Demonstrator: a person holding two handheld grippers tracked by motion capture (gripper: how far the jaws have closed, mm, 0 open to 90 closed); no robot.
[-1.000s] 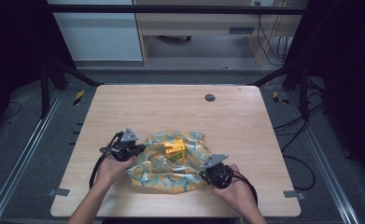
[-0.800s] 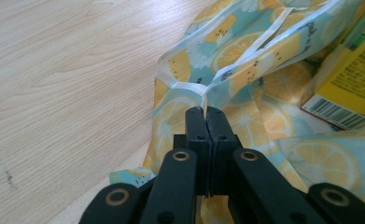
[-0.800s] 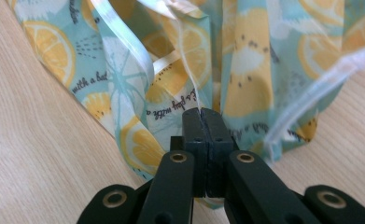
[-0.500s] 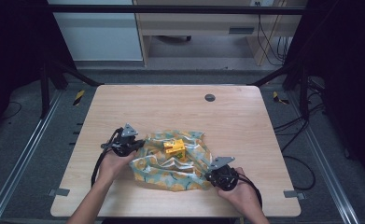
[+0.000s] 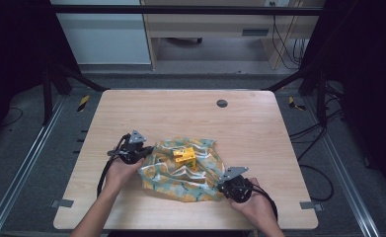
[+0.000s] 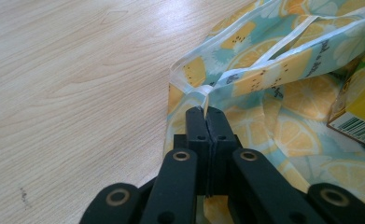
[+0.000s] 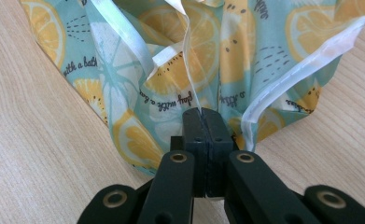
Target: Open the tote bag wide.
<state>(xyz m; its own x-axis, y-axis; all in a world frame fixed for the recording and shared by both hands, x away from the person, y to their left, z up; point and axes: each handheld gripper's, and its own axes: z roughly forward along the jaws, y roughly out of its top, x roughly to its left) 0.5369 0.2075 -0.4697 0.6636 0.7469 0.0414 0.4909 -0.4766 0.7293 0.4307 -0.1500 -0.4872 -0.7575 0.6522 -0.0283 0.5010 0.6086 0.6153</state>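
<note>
A thin cloth (image 5: 183, 173) printed with orange and lemon slices on pale turquoise, with white hemmed edges and small dark lettering, lies crumpled on the wooden worktop (image 5: 240, 128), toward its near edge. A small yellow box (image 5: 184, 155) sits on the cloth near its middle; in the left gripper view its barcode panel shows at the cloth's far side. The left hand-held gripper (image 6: 207, 112) is at the cloth's left edge, jaws clenched on a white hem there. The right hand-held gripper (image 7: 202, 112) is at the cloth's near right corner, jaws clenched on a raised fold of the fabric. Beyond the cloth, a round dark grommet (image 5: 222, 103) is set in the worktop.
</note>
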